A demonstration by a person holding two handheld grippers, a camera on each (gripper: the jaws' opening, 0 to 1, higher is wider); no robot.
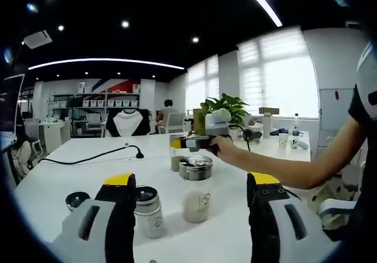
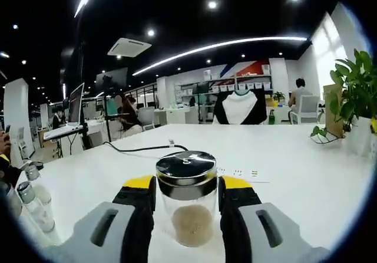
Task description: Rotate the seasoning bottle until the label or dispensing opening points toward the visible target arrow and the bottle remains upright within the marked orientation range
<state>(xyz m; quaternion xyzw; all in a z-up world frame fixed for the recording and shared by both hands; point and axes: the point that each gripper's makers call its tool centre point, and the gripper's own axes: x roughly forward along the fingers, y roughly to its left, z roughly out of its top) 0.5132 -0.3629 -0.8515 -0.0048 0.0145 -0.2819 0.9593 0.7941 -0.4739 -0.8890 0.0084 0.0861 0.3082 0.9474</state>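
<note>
Clamping the upright seasoning bottle [image 2: 187,207] on the worktop [image 2: 306,180], the right gripper [image 2: 187,199] hides its label; left gripper [image 1: 189,195] hangs apart.

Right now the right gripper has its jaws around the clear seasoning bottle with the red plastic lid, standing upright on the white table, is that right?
Not quite: the lid is shiny silver metal, not red plastic. The right gripper view shows the right gripper with its jaws on either side of the clear seasoning bottle, which stands upright on the white table.
</note>
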